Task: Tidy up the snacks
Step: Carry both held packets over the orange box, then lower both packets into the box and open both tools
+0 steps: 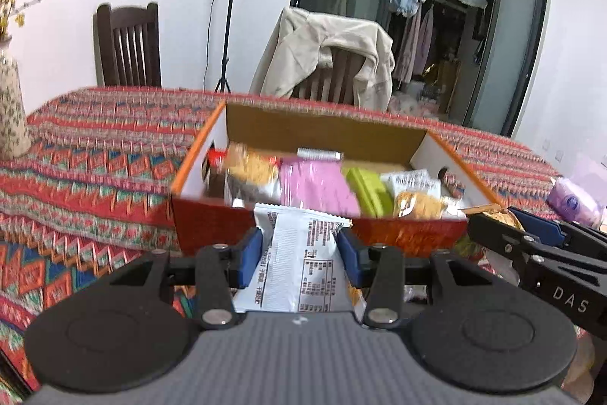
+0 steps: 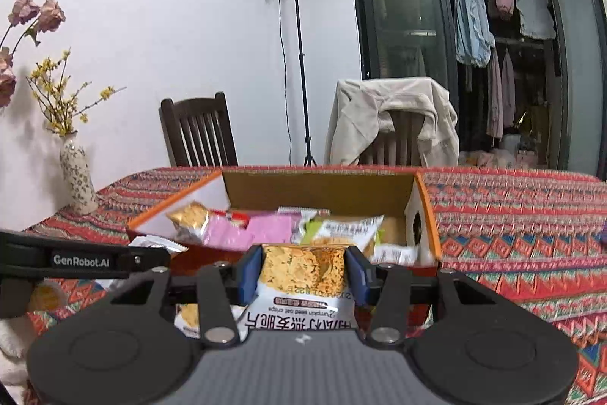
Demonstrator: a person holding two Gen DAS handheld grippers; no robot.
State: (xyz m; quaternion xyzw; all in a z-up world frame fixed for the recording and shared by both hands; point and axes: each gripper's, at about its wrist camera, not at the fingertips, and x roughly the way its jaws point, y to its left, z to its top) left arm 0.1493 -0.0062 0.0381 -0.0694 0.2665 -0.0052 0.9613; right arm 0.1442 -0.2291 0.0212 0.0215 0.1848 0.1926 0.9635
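Standing behind: chair (image 2: 197,131), vase (image 2: 77,177).

White snack packet (image 1: 299,253) and oat-crisp packet (image 2: 303,276), each clamped, before orange-rimmed box (image 2: 428,215) of snacks.

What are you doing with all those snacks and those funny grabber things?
A person is tidying snacks into the cardboard box on the patterned table. The left hand-held gripper is clamped on a white snack packet, and the right hand-held gripper grips an oat crisps packet. Both packets are just in front of the box, which already holds several snacks.
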